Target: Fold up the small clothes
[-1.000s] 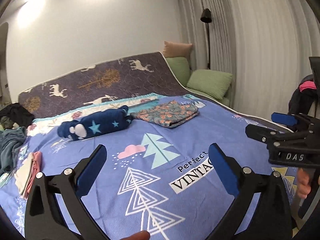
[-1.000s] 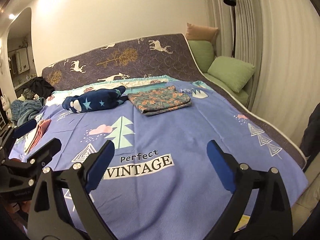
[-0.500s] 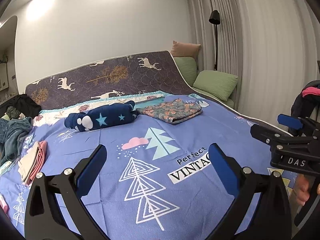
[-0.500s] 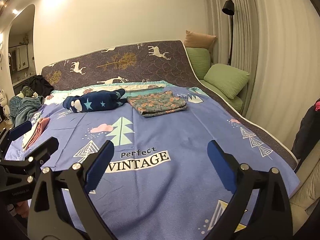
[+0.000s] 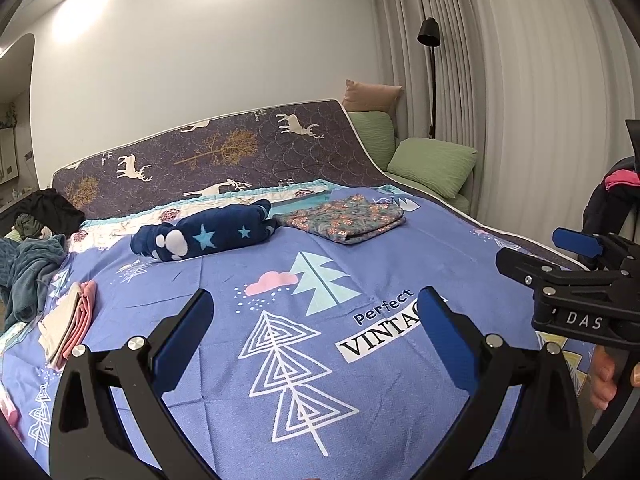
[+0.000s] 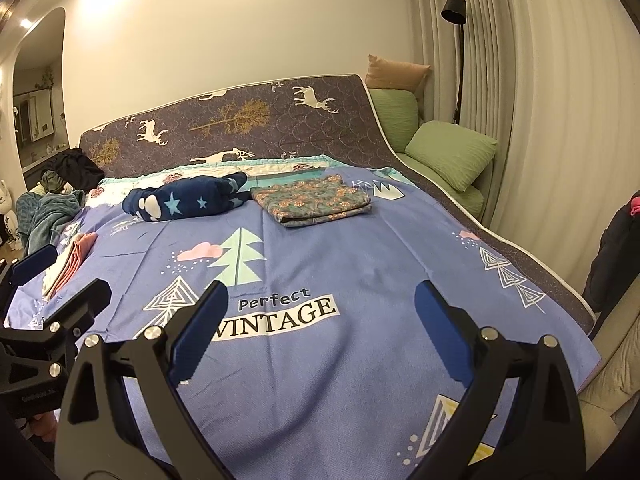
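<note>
While both tongs are held above the near part of the bed (image 5: 460, 248), nothing is gripped: the left tongs (image 5: 316, 326) are spread wide with only the printed blue cover seen between the pads, and the right tongs (image 6: 320, 320) are spread just as wide and are likewise empty.

Small clothes lie well apart from both. A floral garment (image 6: 312, 200) is laid flat and already folded at the far middle of the bed, just beside a navy star-printed fleece piece (image 6: 188, 202), which is bundled rather than flat. A thin pink and cream stack (image 5: 68, 320) rests near the left edge, and a loose teal and dark heap (image 5: 28, 256) is piled beyond that edge.

All of these are judged to be light and limp. The fleece is expected to be bulky and springy, so a fold may be pushed open again unless it is pressed down. The floral cloth looks thin and smooth, and slipping is likely if only a single layer is pinched. Hold is best taken at corners or hems, one corner per tongs, so that the cloth can be lifted taut.
</note>
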### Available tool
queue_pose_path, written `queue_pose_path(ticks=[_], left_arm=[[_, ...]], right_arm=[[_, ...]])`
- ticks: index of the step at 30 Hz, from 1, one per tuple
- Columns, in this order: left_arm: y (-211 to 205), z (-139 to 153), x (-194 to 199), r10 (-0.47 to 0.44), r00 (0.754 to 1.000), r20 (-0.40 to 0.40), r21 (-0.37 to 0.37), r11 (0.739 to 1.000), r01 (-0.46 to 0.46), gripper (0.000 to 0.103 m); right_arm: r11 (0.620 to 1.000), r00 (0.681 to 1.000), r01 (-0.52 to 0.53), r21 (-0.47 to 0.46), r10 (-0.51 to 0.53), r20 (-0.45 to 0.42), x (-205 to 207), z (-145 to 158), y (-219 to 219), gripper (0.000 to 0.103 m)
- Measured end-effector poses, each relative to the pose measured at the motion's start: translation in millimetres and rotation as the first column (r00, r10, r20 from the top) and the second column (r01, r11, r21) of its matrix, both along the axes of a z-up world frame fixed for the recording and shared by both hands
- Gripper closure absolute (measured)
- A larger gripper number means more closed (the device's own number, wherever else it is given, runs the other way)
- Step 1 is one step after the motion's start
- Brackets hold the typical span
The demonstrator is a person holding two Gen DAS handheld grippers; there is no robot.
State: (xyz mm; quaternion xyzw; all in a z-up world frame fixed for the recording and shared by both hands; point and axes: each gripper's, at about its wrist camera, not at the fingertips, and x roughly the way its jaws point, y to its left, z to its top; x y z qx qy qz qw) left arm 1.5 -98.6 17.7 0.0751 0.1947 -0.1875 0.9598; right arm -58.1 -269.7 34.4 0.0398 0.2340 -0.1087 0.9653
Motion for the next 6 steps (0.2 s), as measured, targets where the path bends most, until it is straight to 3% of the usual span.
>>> queue_pose_path(ticks=[6], left_arm=[[2.9, -2.2, 1.3, 0.005, 1.0, -0.016, -0.003, 1.0, -0.005, 0.001]], right_arm=[[1.0, 1.0, -0.003, 0.002, 0.003, -0.009, 1.9, -2.3, 2.4, 0.007]])
